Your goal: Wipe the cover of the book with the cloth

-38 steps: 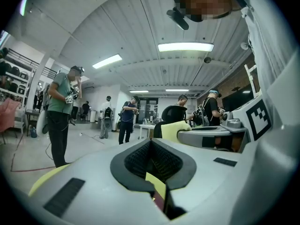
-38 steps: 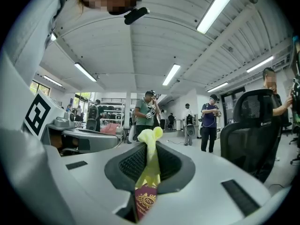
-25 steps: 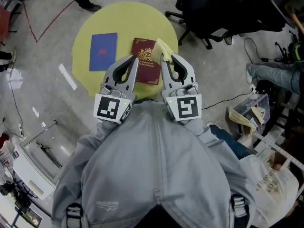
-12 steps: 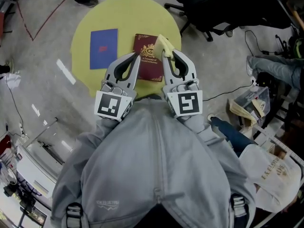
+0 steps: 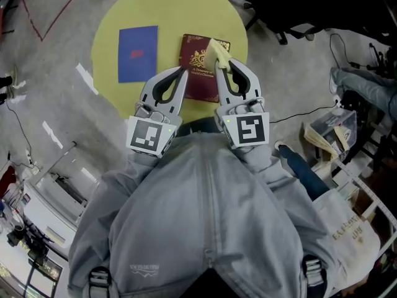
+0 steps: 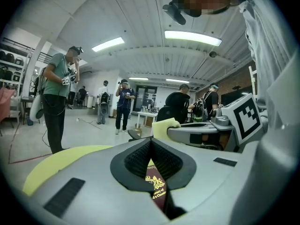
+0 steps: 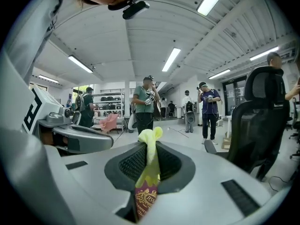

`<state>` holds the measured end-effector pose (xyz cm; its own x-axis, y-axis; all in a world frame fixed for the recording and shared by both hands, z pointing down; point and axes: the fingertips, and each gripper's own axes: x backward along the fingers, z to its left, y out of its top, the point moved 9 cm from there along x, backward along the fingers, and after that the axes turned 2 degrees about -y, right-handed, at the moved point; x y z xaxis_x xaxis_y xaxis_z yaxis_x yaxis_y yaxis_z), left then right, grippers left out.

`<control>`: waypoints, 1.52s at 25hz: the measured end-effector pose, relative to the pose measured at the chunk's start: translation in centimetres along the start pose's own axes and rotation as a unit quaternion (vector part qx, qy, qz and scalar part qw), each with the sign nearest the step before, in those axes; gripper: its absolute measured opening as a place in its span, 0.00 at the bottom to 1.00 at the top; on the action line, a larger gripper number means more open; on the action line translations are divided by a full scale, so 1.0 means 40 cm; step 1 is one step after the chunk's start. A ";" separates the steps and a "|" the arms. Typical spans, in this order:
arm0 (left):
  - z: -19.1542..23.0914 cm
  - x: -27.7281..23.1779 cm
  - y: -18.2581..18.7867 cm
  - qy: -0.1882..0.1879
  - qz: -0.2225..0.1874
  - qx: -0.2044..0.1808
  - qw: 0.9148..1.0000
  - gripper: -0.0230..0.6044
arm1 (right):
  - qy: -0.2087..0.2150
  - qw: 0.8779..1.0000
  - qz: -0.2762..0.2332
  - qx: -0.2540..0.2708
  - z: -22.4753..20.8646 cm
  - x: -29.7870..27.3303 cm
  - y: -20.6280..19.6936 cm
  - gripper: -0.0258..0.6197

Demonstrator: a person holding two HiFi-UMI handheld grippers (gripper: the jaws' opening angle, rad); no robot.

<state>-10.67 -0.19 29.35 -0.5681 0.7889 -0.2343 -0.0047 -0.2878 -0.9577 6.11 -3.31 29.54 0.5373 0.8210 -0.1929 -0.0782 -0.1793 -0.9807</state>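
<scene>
Head view shows us the maroon book (image 5: 200, 73) lying flat on the round yellow counter (image 5: 180, 8), with a blue booklet (image 5: 138, 53) just beside it on the left. Our right tool (image 5: 221, 62) is clenched on the yellow cloth (image 5: 216, 48), and a fold pokes out past the tips over the book's right side. We cannot tell whether the cloth touches the cover yet. Our left tool (image 5: 183, 71) is closed on nothing. In the left gripper view its jaws meet at the tips, and only the book's gilt crest shows beyond them.

We judge the wiping stroke is about to start, so we would lower the right tool until the loose cloth meets the cover, not the hard tips. Only a short tuft sticks out, so a shallow tilt would lay more of it flat. Light pressure should do, in long overlapping passes from one edge to the other.

The cover looks smooth and the book may slide on the counter. We would rest the left tool's closed tips on the near corner to pin it, clear of the wiping path and of the booklet.
</scene>
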 end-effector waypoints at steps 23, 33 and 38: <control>0.089 -0.055 -0.221 0.007 0.067 0.043 0.997 0.07 | 0.040 0.996 0.076 -0.028 -0.026 -0.226 -0.208 0.13; 0.134 -0.055 -0.305 0.015 0.104 0.049 0.993 0.07 | 0.063 0.989 0.132 -0.032 -0.016 -0.317 -0.274 0.13; 0.146 -0.045 -0.333 0.019 0.121 0.061 0.991 0.07 | 0.069 0.982 0.171 -0.037 -0.009 -0.347 -0.298 0.13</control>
<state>-14.39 -0.95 43.49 -0.5331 0.7082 -0.4628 0.0278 -0.5321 -0.8462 -0.14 -12.78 43.91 0.5992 0.6253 -0.5000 -0.2164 -0.4748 -0.8531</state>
